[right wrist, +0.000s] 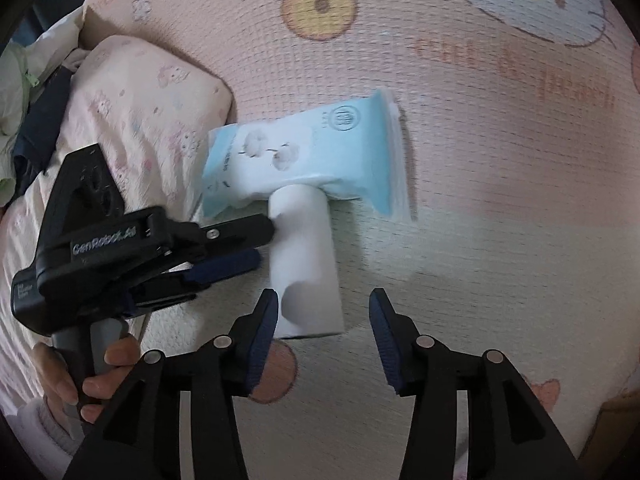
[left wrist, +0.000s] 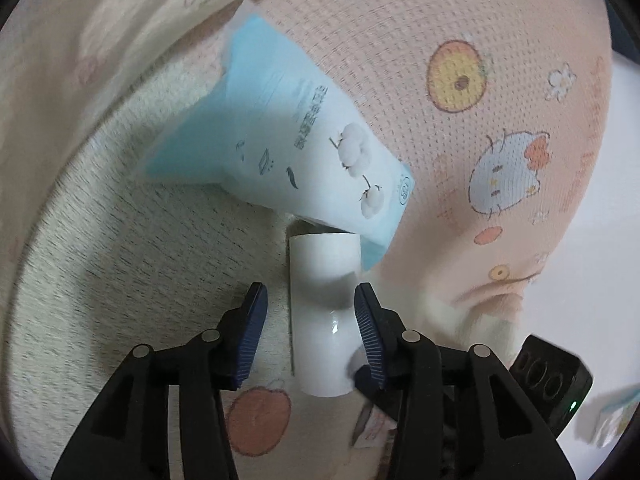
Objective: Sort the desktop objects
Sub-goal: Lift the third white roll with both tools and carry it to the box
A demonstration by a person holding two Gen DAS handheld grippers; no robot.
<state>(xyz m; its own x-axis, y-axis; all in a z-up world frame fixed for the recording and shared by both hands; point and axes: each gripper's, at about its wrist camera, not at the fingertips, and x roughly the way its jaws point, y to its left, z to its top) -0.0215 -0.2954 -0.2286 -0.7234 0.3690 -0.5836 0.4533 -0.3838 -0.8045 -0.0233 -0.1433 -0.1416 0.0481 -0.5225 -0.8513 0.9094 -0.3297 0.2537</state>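
A white T-shaped pipe fitting (left wrist: pixel 320 300) lies on the cartoon-print mat (left wrist: pixel 460 128). Its far end touches a blue-and-white tissue pack (left wrist: pixel 280 140). My left gripper (left wrist: pixel 310 290) straddles the fitting with its jaws apart; a gap shows beside the left pad, while the right pad sits close against the side outlet. In the right wrist view the same fitting (right wrist: pixel 308 248) lies just inside the left finger of my right gripper (right wrist: pixel 324 298), which stands open above it. The left gripper (right wrist: pixel 262 244) reaches in from the left, and the tissue pack (right wrist: pixel 304 156) lies beyond.
A pink printed pillow (right wrist: pixel 132 100) lies at the left, with crumpled cloth behind it. A person's hand (right wrist: pixel 92 376) holds the left gripper's handle. A black device with a green light (left wrist: pixel 552 380) sits at the lower right. The mat (right wrist: pixel 500 208) stretches out to the right.
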